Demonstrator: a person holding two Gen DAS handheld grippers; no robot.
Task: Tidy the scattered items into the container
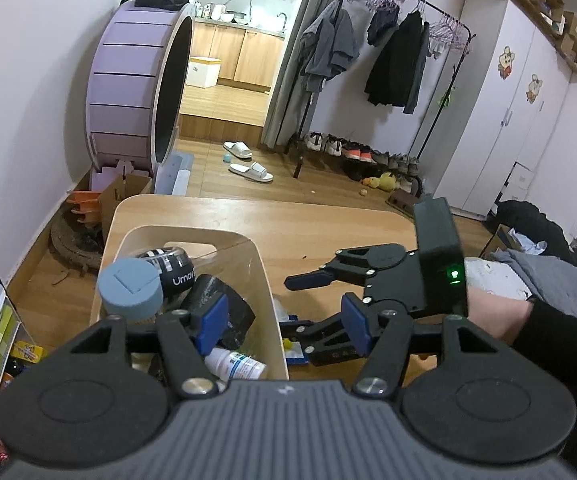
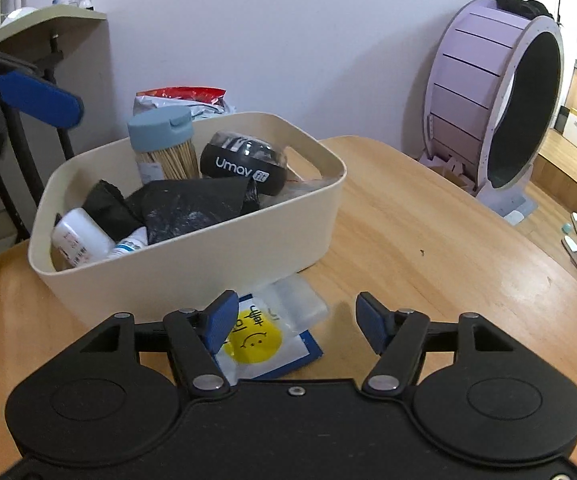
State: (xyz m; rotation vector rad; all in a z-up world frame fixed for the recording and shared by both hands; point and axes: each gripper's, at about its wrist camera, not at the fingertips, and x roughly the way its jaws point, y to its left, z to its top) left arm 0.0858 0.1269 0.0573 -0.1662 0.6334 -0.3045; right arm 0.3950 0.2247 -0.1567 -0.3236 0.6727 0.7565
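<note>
Plastic sachet (image 2: 272, 332) flat on bench (image 2: 428, 248) beside container (image 2: 192, 264): light, limp, slippery; pinch raised edge. Right gripper (image 2: 294, 326) jaws spread, straddling it; left gripper (image 1: 284, 326) jaws spread, empty.

Two close wrist views, shared bin (image 1: 272, 292)

Matt cream plastic container (image 2: 192, 268) on smooth glossy wood table (image 2: 428, 240). Crinkly clear plastic packet (image 2: 276, 328) w/ glossy yellow print. Matt black plastic bag (image 2: 188, 208) inside container.

Left gripper (image 1: 284, 320) points downward, jaws apart and empty. Right gripper (image 2: 296, 324) points down too, jaws apart, nothing pressed; a hand (image 1: 492, 312) holds it.
</note>
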